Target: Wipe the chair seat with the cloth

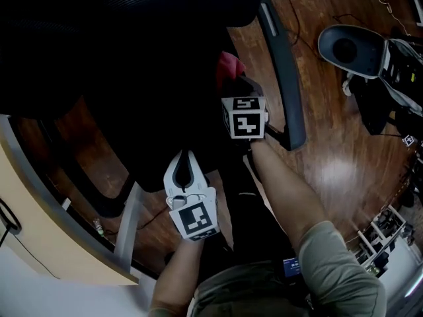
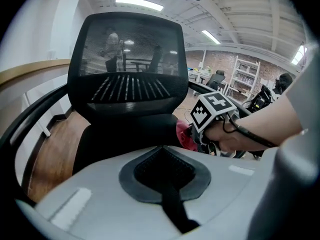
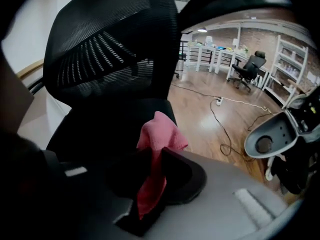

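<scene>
Over the chair seat point(image 3: 107, 126), right gripper point(image 3: 155, 156) clamps cloth point(image 3: 161, 134) (pink).

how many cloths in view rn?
1. The pink cloth is pinched in the right claw, at the black chair seat; contact unclear. The dark seat could hide others.

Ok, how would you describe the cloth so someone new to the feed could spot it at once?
Start at the black mesh-backed office chair. Over its dark seat, the right gripper is shut on the cloth. It is a small pink rag, the only bright, soft thing against all that black.
</scene>
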Motion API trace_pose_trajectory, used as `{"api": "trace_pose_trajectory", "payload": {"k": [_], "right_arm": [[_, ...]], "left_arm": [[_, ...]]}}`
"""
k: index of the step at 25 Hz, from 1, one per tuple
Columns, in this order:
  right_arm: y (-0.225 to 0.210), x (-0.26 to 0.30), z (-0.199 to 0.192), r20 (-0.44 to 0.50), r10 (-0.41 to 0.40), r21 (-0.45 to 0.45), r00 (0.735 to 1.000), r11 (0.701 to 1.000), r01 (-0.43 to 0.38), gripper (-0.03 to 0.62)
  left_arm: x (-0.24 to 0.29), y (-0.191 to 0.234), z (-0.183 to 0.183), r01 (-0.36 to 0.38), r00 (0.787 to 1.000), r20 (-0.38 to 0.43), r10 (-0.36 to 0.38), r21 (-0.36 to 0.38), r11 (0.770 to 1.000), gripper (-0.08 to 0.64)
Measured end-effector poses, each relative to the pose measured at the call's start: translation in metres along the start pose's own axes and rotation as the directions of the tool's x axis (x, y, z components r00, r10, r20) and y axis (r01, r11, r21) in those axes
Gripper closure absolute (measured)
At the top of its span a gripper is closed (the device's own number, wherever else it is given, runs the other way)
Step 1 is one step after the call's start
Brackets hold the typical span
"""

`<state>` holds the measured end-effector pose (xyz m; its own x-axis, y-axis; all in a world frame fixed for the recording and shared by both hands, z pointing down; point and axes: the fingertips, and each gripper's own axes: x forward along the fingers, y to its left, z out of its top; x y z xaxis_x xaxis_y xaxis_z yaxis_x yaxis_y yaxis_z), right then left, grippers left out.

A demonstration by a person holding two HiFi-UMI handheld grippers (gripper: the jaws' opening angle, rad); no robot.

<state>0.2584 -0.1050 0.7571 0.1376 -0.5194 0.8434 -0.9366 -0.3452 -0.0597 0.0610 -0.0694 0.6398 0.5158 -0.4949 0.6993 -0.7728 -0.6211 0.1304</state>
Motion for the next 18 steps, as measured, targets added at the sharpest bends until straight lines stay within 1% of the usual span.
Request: {"api": "trace_pose_trajectory", "payload": {"k": [5,9,12,14,16,18], "right_arm": [[-0.027,-0.008,-0.022,-0.006,-0.053,0.132,0.999,0.99,0.054,0.528],[-0.04,0.0,-0.03,-0.007,-0.051,0.197,0.999,0.979,0.052,0.528],[-0.049,0.008,-0.03,-0.012,-0.045,0.205,0.999,0.978,0.047,0.529],[-0.049,0.006,-0.024,-0.009,-0.047,0.205,0.999,0.978,0.048,0.529],[-0.045,-0.003,-0.014,0.012,-0.047,0.184,0.999,0.982,0.043,0.529],[-0.031,-0.017,-0.003,0.043,-0.026,0.137,0.999,0.99,0.02,0.529]], "left_arm": [[0.014,-0.018,-0.001,0.003,1.0,-0.018,-0.002,0.027,1.0,0.555],[0.032,-0.027,0.002,-0.019,1.0,-0.011,0.019,0.029,0.999,0.555],[0.044,-0.032,0.005,-0.038,0.999,0.001,0.038,0.008,0.999,0.555],[0.041,-0.029,0.009,-0.055,0.998,0.006,0.055,-0.006,0.998,0.555],[0.031,-0.022,0.011,-0.078,0.997,0.011,0.078,-0.026,0.997,0.555],[0.015,-0.012,0.011,-0.106,0.994,0.021,0.107,-0.051,0.993,0.555]]}}
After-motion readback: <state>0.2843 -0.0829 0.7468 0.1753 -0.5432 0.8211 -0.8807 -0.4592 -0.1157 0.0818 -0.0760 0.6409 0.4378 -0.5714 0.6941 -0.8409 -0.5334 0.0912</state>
